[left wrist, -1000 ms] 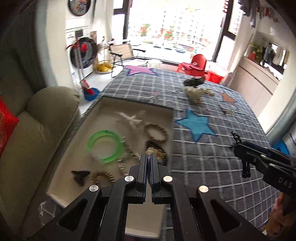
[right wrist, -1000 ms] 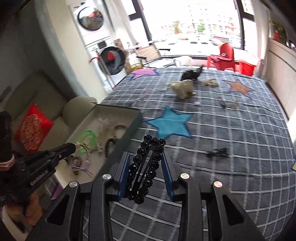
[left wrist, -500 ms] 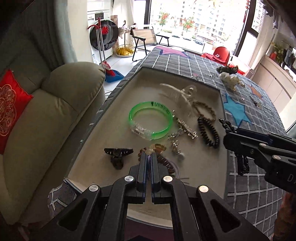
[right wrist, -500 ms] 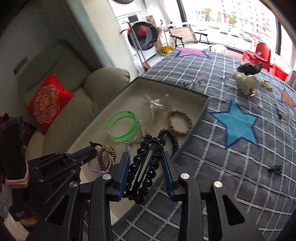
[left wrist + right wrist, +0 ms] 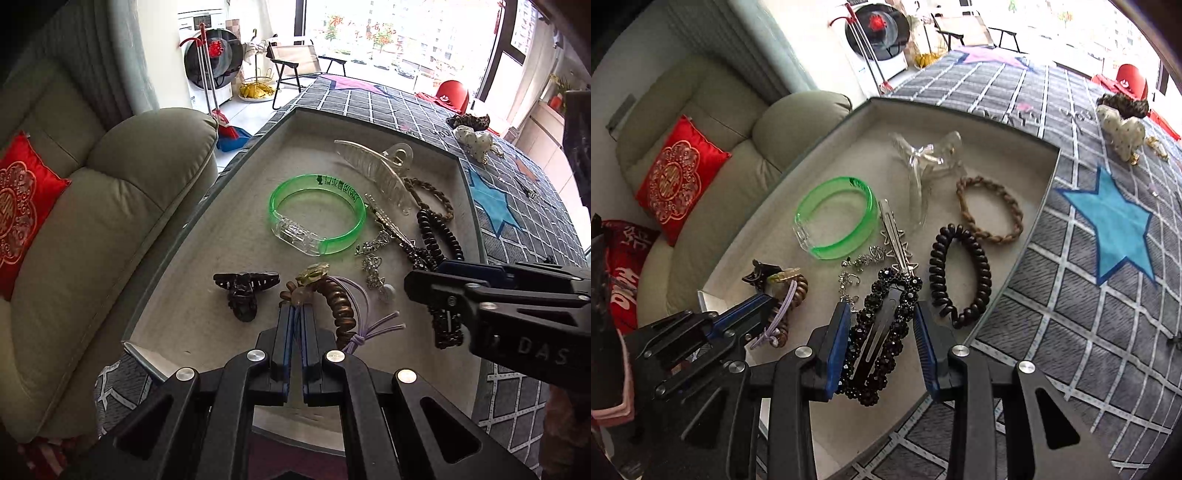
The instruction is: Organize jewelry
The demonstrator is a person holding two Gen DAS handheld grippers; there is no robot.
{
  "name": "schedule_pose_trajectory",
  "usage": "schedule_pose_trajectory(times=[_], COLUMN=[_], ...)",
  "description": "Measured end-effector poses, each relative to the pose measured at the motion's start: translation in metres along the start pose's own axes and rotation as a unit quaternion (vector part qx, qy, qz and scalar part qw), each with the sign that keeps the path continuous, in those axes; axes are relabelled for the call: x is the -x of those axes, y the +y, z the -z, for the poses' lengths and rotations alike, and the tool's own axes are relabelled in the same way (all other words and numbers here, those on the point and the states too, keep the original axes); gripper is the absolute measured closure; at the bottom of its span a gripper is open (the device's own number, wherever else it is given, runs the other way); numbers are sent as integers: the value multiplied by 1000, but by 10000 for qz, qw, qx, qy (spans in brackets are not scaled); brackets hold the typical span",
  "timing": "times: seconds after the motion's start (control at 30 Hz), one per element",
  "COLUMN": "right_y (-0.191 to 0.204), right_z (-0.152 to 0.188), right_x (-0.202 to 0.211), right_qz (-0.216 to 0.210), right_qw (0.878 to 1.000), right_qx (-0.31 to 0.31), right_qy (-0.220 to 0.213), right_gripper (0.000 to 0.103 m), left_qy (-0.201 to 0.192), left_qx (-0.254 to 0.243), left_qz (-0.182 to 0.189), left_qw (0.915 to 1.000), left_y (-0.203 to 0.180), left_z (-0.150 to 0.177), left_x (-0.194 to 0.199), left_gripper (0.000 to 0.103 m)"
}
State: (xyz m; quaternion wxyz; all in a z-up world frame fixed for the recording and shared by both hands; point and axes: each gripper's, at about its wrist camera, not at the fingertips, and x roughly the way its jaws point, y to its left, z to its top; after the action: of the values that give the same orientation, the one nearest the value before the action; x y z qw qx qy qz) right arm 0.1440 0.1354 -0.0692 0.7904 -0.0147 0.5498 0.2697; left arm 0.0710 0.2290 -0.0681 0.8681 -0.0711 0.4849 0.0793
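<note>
Black beads cover the long snap clip (image 5: 882,332) that the right tongs (image 5: 882,328) carry, and its long axis runs straight along the fingers, pointing away from the wrist toward the far side of the tray (image 5: 1015,258). The jaws stand fairly wide, each blue pad (image 5: 836,343) against a beaded edge, so I judge the clip gripped across its width. It hangs over the near part of the tray, just beside the black coil hair tie (image 5: 964,273) and close above the silver star clip (image 5: 895,240). A plain lowering and release would probably lay it lengthwise in the free strip between those two.

The left tongs (image 5: 295,314) are pinched tight on a bundle of purple elastic and brown coil tie (image 5: 341,306), low over the tray's near corner beside the small black claw clip (image 5: 243,291). More pieces wait out on the checked cloth of the bench (image 5: 1089,314).
</note>
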Motion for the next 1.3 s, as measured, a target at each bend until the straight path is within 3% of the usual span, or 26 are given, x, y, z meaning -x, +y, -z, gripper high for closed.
schedule_pose_trajectory(times=[0.23,0.4,0.83,0.87,0.9,0.93,0.97,1.0,1.2,1.3], right_y=[0,-4,-13,-14,-15,-15,-16,-17,-19,-14], right_z=[-2,0,12,13,13,13,13,13,14,16], right_x=[2,24,71,73,75,76,78,79,83,84], right_qz=[-49,-62,92,101,117,129,137,150,164,221], right_qw=[10000,9995,9955,9953,9949,9947,9945,9942,9938,9940], right_qx=[-76,-140,-324,-330,-339,-343,-352,-371,-418,-344], right_qy=[17,-286,-884,-908,-938,-956,-976,-1001,-1016,-1013], right_gripper=[62,57,56,56,56,56,56,56,55,42], left_qy=[19,-33,-342,-354,-369,-392,-561,-710,-726,-717], left_qx=[75,96,-23,-26,-24,-10,50,46,77,148], left_qz=[-73,-58,82,67,49,22,-76,-99,-95,-200], left_qw=[9999,9999,9994,9993,9993,9992,9984,9974,9973,9971], left_y=[0,0,-14,-14,-14,-14,-13,-14,-13,-11], left_z=[-1,-2,-11,-11,-11,-11,-10,-10,-14,-13], left_x=[1,4,23,23,25,26,32,38,52,55], left_gripper=[98,98,98,92,47,15,1,1,1,1])
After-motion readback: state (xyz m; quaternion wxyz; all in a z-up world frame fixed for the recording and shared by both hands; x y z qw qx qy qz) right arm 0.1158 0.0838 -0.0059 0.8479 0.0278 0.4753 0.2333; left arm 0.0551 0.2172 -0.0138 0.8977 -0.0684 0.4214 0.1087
